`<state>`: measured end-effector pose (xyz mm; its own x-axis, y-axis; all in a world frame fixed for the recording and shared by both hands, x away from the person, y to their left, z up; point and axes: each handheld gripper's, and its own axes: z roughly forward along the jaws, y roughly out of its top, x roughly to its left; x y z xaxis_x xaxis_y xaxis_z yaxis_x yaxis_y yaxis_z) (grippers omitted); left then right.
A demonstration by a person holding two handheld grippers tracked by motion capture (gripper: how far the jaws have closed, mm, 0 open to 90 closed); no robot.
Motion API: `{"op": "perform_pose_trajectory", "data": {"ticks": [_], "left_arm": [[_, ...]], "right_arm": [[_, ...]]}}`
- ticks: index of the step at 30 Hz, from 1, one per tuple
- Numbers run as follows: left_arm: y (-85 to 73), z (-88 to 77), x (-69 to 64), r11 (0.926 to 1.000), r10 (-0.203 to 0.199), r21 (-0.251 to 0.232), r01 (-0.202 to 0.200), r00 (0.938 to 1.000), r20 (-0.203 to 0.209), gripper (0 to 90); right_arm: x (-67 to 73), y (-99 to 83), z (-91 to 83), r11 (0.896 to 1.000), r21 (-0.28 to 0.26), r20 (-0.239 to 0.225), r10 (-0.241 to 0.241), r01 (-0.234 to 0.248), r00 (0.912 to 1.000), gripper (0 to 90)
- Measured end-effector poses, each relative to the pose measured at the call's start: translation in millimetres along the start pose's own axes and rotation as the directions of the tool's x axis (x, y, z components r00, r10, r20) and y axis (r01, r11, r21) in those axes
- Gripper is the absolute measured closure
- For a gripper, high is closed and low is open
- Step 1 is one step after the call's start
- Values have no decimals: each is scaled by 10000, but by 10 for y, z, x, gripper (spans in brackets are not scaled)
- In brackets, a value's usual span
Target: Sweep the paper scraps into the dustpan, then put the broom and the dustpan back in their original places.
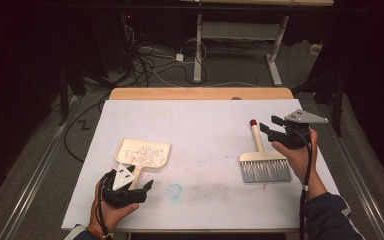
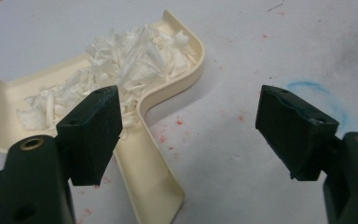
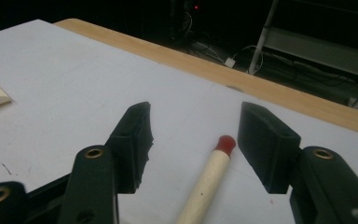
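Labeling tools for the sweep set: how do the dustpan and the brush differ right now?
The dustpan is a flat cream tray loaded with white shreds; the brush has grey bristles, with no shreds on them that I can see. The dustpan's handle is short, flat and all cream; the brush's is a long round stick with a red tip. The dustpan lies at table left, the brush at table right. Both lie on the white table, unheld, handles between open jaws.

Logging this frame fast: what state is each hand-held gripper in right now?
Left hand-held gripper: open, holding nothing; the dustpan handle lies between its jaws.
Right hand-held gripper: open, holding nothing; the brush handle lies between its jaws.
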<state>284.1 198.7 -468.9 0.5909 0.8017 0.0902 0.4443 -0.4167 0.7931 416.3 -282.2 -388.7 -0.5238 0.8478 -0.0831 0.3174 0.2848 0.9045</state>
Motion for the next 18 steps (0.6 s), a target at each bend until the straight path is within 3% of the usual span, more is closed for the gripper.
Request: {"op": "perform_pose_trajectory", "data": {"ticks": [6, 9, 12, 14, 15, 18], "left_arm": [[17, 27, 8, 9998, 207, 57, -207, 9998, -26, 216], [8, 44, 29, 9999, 111, 89, -112, 9999, 60, 214], [14, 51, 21, 9998, 169, 133, -170, 9998, 81, 214], [26, 55, 3, 9994, 285, 207, -288, 9995, 140, 217], [28, 52, -6, 9991, 371, 203, -374, 9992, 168, 218], [28, 46, -23, 9991, 388, 172, -391, 9991, 175, 215]], "right_arm": [[89, 23, -53, 9990, -299, -250, -328, 321, 9991, 380], [126, 34, -77, 9981, -393, -294, -489, 477, 9984, 360], [159, 40, -100, 9966, -588, -101, -583, 576, 9982, 330], [196, 34, -151, 9932, -1042, 64, -522, 526, 9986, 305], [213, 38, -173, 9902, -1275, -72, -585, 571, 9983, 289], [284, 60, -213, 9867, -1407, -71, -839, 820, 9965, 249]]}}
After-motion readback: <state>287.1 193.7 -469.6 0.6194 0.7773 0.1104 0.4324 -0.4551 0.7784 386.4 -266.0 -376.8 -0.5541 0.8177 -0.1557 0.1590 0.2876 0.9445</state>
